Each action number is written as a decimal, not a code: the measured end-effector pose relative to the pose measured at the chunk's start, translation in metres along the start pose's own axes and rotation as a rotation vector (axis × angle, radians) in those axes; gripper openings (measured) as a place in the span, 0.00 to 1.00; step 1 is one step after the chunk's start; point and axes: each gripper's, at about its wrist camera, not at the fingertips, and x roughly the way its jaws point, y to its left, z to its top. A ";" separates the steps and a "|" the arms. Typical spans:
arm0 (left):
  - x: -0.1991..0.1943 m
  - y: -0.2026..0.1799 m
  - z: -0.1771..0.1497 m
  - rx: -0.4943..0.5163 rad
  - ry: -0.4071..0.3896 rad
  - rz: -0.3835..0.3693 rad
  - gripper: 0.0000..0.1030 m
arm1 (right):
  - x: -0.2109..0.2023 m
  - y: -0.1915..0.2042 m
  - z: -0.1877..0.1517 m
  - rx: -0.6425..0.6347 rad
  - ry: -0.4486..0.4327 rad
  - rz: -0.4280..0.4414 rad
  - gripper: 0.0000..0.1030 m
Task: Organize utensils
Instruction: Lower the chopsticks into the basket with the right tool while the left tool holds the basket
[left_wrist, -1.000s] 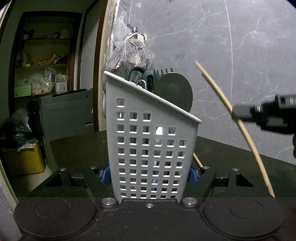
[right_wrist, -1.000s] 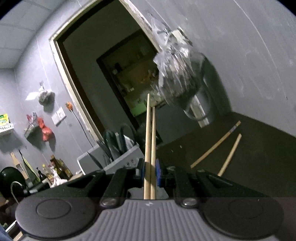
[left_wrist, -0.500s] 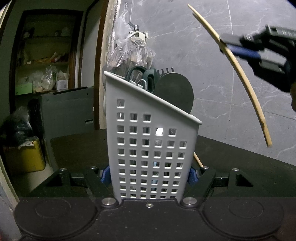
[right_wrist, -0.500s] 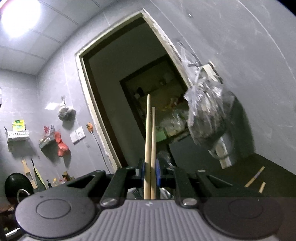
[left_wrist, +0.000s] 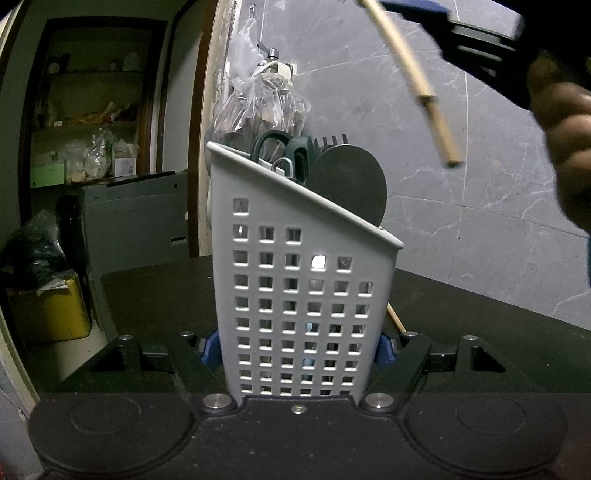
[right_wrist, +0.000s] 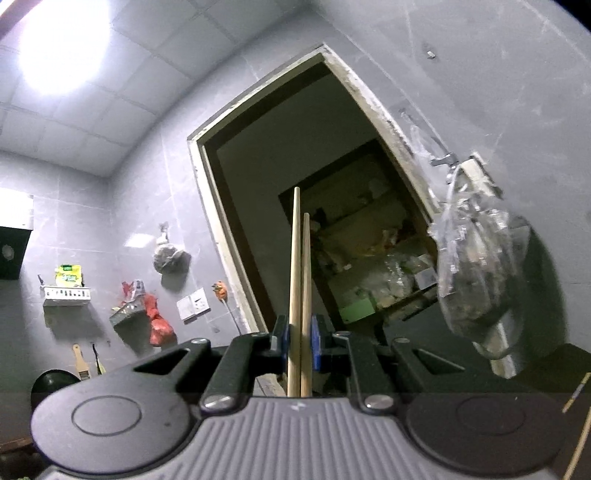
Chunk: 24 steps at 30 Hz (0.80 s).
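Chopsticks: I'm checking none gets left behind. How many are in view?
4: two chopsticks clamped in the right gripper, two loose chopsticks on the counter. Others may hide in the basket.

Nothing legible is showing in either view. A yellow-green packet (right_wrist: 67, 275), sitting in a wall rack far left of the right gripper (right_wrist: 300, 341), is carrying print too small and blurred to read.
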 end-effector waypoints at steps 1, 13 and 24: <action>0.000 0.000 0.000 0.000 0.000 0.000 0.74 | 0.004 0.001 -0.002 -0.004 -0.003 -0.002 0.13; 0.001 0.000 0.000 0.002 -0.002 -0.002 0.74 | 0.040 0.004 -0.039 -0.072 -0.040 -0.074 0.14; 0.001 0.000 0.000 0.002 -0.002 -0.001 0.74 | 0.036 0.008 -0.063 -0.128 0.022 -0.092 0.14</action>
